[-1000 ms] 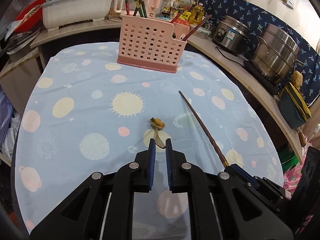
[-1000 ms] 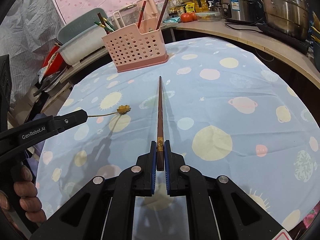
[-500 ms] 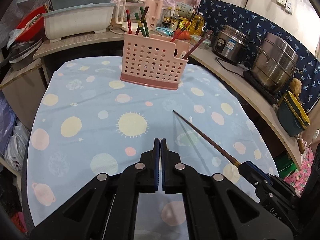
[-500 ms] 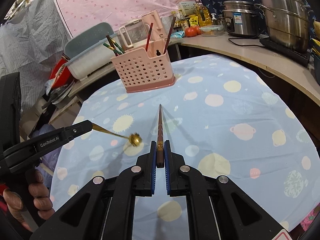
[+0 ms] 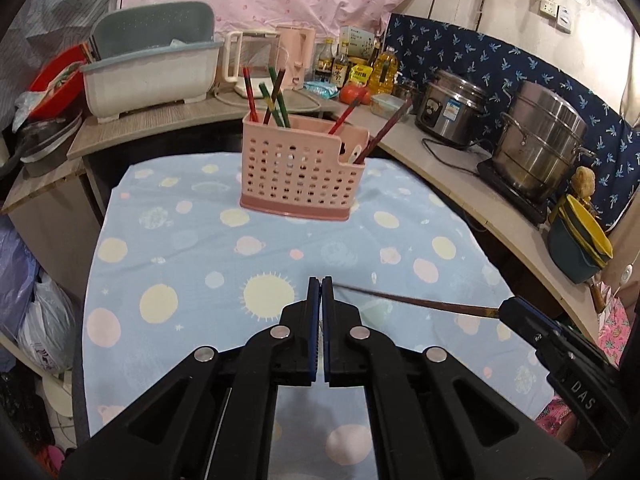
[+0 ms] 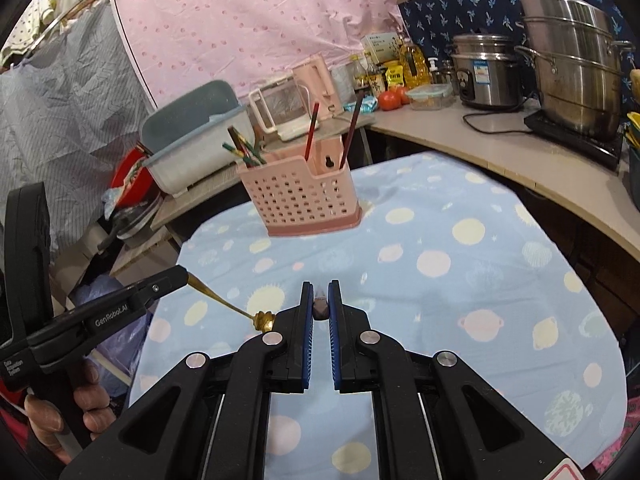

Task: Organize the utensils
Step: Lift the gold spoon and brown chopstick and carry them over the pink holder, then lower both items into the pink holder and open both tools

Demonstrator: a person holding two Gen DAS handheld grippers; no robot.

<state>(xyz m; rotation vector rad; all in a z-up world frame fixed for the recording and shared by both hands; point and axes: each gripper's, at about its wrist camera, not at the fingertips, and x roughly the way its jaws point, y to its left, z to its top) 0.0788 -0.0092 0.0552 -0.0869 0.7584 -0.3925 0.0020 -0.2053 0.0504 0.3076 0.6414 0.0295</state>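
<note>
Tablecloth: blue planet-print cloth (image 5: pixel 180 240) is spread over the table, with no loose utensil seen lying on it in either view.
Caddy: pink perforated caddy (image 5: pixel 300 176) is stood upright at the far end of the cloth, with several chopsticks already leaning in its compartments.
Left gripper: left gripper (image 5: pixel 321 284) is pressed together on the handle of a gold spoon (image 6: pixel 262 320) — from the right wrist view the spoon is seen pointing down toward the cloth, bowl lowest, just beside the right tool.
Right gripper: right gripper (image 6: pixel 318 290) is pinched on a dark chopstick (image 5: pixel 412 300), which is seen end-on between the pads and carried roughly level above the cloth.
Stage: both utensils are judged to be lifted and bound for the caddy, which is well apart from both tools.
Risk – collision: the chopstick tip is shown very near the left tool; a knock could be caused by converging paths.
Risk – slip: the thin spoon handle is held near its end, so it could pivot in the pads.
Risk – tipping: the light caddy could be nudged over by an angled entry.
</note>
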